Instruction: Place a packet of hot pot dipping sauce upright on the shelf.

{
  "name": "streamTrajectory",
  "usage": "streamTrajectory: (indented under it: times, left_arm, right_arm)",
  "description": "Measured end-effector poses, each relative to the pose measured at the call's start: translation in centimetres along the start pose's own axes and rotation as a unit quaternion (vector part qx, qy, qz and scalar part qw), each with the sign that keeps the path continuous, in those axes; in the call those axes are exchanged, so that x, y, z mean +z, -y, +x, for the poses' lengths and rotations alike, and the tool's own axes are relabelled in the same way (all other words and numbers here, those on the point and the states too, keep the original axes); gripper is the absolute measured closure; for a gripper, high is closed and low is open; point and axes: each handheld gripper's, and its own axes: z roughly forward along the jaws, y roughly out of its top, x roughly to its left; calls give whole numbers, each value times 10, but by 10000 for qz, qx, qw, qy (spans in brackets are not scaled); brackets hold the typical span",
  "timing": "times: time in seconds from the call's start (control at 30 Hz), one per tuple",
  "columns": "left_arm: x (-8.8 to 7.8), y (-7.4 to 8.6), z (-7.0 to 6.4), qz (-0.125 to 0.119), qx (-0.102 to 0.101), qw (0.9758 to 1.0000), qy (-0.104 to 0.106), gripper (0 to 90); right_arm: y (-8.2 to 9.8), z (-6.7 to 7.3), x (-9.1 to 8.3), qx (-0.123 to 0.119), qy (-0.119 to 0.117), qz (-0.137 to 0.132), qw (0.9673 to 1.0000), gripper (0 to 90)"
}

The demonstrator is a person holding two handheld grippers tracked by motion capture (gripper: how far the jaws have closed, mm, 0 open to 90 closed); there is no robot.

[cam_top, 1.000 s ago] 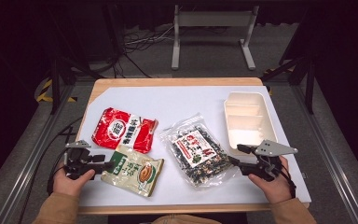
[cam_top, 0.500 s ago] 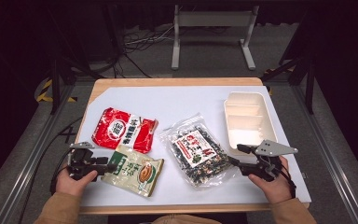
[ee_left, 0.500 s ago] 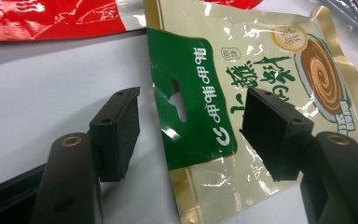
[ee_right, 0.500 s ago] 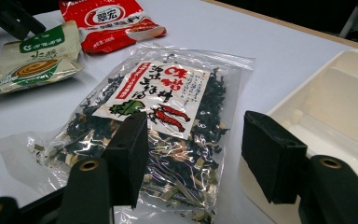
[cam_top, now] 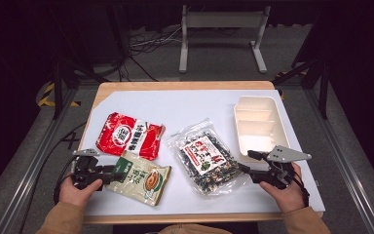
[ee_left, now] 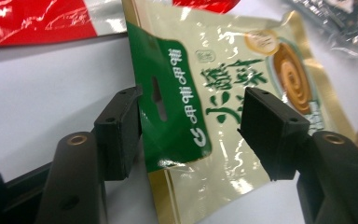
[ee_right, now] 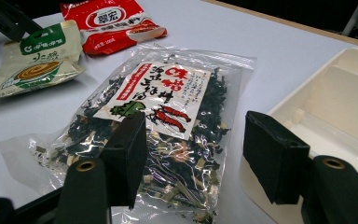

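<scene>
A cream pouch with a green header (cam_top: pixel 143 178) lies flat at the near left of the table. My left gripper (cam_top: pixel 117 174) points at its left end. In the left gripper view the gripper (ee_left: pixel 191 107) is open, with the green header (ee_left: pixel 177 60) between the jaws and a gap at the right pad. A clear bag of dried seaweed (cam_top: pixel 204 156) lies in the middle. My right gripper (cam_top: pixel 246 162) sits at its right edge. It stands open (ee_right: pixel 198 126), with the bag (ee_right: pixel 163 93) just ahead of the jaws and a little between them.
A red snack packet (cam_top: pixel 129 135) lies behind the pouch, overlapping its top. A white compartment tray (cam_top: pixel 278 127) stands at the right, close beside my right gripper. The white table top (cam_top: pixel 199 107) has free room at the back.
</scene>
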Motion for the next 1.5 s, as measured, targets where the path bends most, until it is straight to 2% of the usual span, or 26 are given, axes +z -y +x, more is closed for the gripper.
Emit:
streamTrajectory:
  times: [0.03,0.13,0.3,0.37,0.43,0.47,0.6,0.63,0.77,0.87,1.03,1.13,1.3,1.43,1.5]
  left_arm:
    - [-2,0,-2,-44,-12,10000,9,403]
    - [-6,-1,-13,-184,124,9997,46,423]
    - [-9,-1,-25,-174,232,9994,184,449]
    - [-6,-1,-27,-14,250,9994,229,473]
    - [-1,0,-29,225,250,9994,40,493]
    - [-1,0,-29,225,250,9994,40,503]
    - [5,3,-23,591,40,9981,-149,524]
    - [6,3,-22,614,21,9979,-194,540]
    - [7,3,-23,663,16,9977,-148,637]
    - [6,3,-24,609,71,9980,-152,700]
    - [-3,0,-28,370,216,9990,-147,879]
    - [-10,-2,-33,177,369,9991,-132,895]
    - [-17,-9,-47,95,716,9971,-248,898]
    - [-24,-14,-57,-50,818,9965,-160,899]
    - [-28,-17,-63,-118,930,9955,-103,899]
  right_arm:
    - [0,0,0,9,-3,-1,10000,400]
    - [0,0,2,11,-24,17,10000,397]
    - [0,0,2,-4,-104,3,9999,398]
    - [0,0,2,24,-138,-5,9999,398]
    - [0,1,2,24,-165,-10,9999,396]
    - [0,1,2,24,-165,-10,9999,396]
    - [0,1,3,-3,-209,5,9998,394]
    - [0,1,3,-7,-213,4,9998,394]
    - [0,1,3,-14,-218,12,9998,396]
    - [-1,2,3,-22,-265,70,9996,449]
    - [-2,4,4,-226,-296,138,9992,528]
    - [-3,5,4,-373,-249,105,9989,529]
    - [-7,5,3,-383,-281,72,9988,525]
    - [-13,7,1,-388,-380,29,9985,522]
    - [-16,8,1,-414,-414,44,9983,523]
